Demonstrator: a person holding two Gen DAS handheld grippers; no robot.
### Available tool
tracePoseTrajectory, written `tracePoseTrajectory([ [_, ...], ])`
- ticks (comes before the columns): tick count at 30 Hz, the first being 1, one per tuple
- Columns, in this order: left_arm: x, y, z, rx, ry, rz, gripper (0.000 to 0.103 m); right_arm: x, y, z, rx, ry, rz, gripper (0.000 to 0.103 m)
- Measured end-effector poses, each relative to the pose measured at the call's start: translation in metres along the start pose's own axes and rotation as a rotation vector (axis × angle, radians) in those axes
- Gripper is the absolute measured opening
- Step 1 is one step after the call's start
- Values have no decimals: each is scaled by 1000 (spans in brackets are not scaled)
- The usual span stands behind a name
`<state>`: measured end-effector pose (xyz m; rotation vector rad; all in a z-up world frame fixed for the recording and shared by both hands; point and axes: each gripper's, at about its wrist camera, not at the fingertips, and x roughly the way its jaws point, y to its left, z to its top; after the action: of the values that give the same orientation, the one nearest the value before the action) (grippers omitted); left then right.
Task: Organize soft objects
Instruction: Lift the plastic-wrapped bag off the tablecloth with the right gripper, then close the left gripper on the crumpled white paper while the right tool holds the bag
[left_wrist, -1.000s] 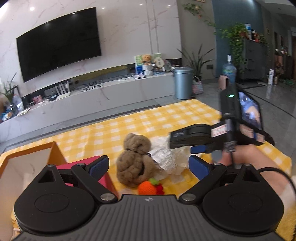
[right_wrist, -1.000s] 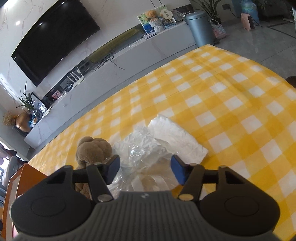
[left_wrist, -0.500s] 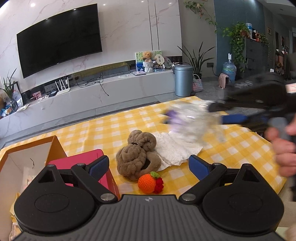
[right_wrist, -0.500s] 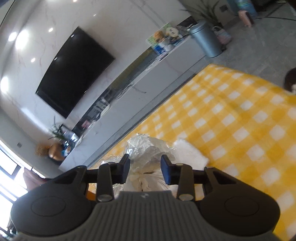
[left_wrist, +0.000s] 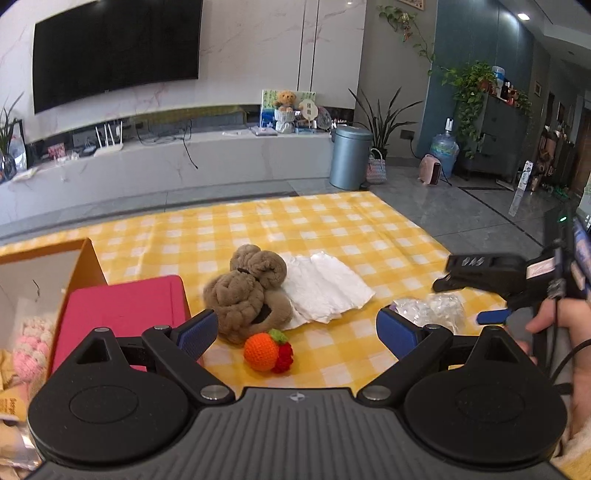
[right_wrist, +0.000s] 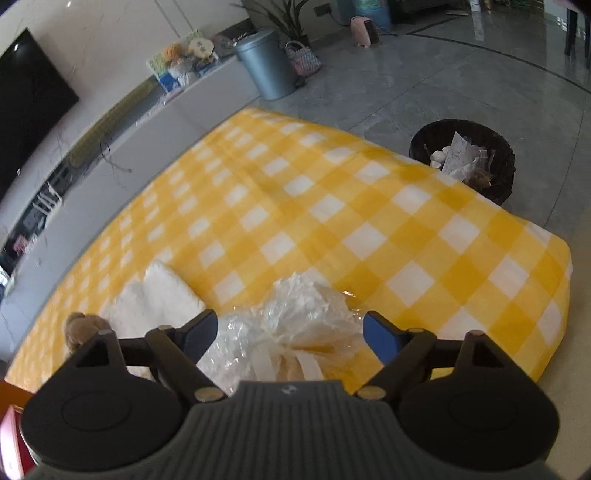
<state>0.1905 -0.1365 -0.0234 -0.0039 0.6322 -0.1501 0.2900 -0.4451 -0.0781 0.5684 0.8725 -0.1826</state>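
A brown knitted plush (left_wrist: 249, 291) lies mid-table on the yellow checked cloth (left_wrist: 332, 229), with a white folded cloth (left_wrist: 325, 286) to its right and an orange crocheted fruit (left_wrist: 263, 350) in front. My left gripper (left_wrist: 295, 332) is open and empty, hovering just before these. A crumpled clear plastic bag (right_wrist: 291, 328) lies on the cloth between the fingers of my right gripper (right_wrist: 290, 330), which is open; it also shows in the left wrist view (left_wrist: 430, 308). The right gripper (left_wrist: 476, 291) shows at the right of the left view.
A pink box (left_wrist: 122, 310) and an orange-walled box (left_wrist: 86, 266) holding a pink knitted item (left_wrist: 33, 347) stand at the left. A black waste bin (right_wrist: 461, 158) with rubbish stands on the floor past the table's right edge (right_wrist: 554, 258).
My right gripper lifted the plastic bag off the white cloth, carried it right, set it down near the table's right side and opened. The left gripper stayed open.
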Motion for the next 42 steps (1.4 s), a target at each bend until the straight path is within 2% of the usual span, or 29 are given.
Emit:
tracePoseTrajectory([
  [3,0,-1,-2,2,1,4,103,-12,-8,3,115,-29,42,94],
  [6,5,-3,-3,-4,25,18,103,-17,-22,-7,416,-37,-32,96],
  [8,6,-4,-6,1,26,29,103,-18,-30,-20,607,-45,-39,96],
  [10,6,-3,-7,5,18,32,103,-18,-27,-28,700,-42,-56,96],
  [15,5,4,-7,-9,12,33,103,-12,-4,-33,670,-73,-194,95],
  [19,7,9,-8,-22,28,30,103,3,7,-31,667,-34,-198,94],
  [24,9,13,-12,-23,28,32,103,17,25,-23,606,-42,-255,89],
  [28,14,13,-15,-22,37,38,103,32,37,-23,549,-27,-269,80],
  [31,15,12,-15,-23,43,36,103,41,39,-21,460,-2,-229,68],
  [32,13,12,-15,-17,37,36,103,41,36,-21,457,-2,-207,58],
  [36,8,6,-15,18,6,51,103,37,21,-16,501,7,-82,52],
  [39,9,2,-12,28,-4,50,103,23,17,-7,446,-8,22,51],
  [42,14,-5,-8,46,-8,24,103,5,16,3,325,-44,61,52],
])
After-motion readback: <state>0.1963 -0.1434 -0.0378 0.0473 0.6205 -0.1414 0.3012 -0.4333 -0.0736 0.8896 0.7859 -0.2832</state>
